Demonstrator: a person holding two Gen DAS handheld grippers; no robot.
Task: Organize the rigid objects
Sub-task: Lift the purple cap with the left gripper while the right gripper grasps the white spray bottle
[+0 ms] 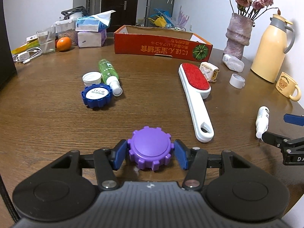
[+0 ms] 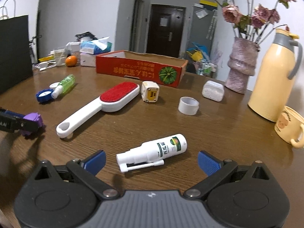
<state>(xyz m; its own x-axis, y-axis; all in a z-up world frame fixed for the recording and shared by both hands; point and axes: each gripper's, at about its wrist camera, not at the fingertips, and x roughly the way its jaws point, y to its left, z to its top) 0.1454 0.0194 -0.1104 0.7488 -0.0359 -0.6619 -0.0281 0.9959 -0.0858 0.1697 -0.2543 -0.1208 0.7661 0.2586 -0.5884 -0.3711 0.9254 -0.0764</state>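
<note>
We see the purple gear-shaped cap (image 1: 149, 148) resting on the counter (image 1: 57, 125) at the near edge, clamped between the blue pads of the left tongs (image 1: 150, 154); both pads press its toothed sides. From the right wrist view only a sliver of that cap (image 2: 32, 118) shows, the rest hidden behind the black frame of the left tongs (image 2: 17, 123), which is cut off by the picture's left border.

The right tongs (image 2: 152, 160) stand wide open, and the white spray bottle (image 2: 152, 153) lies on its side between the pads, touching neither. In the left wrist view this bottle (image 1: 262, 121) sits near the right edge, and the right tongs (image 1: 281, 133) are mostly cut off there.

Farther out lies the white lint brush (image 1: 195, 98) with its red pad, and beyond it a small white-and-yellow cube (image 1: 209, 71) whose nature we cannot make out. To the left are a blue gear-shaped cap (image 1: 96, 95), a green spray bottle (image 1: 109, 75) and a white cap (image 1: 91, 78), close together. The red cardboard box (image 1: 161, 44) stands at the far side; we cannot see its inside.
</note>
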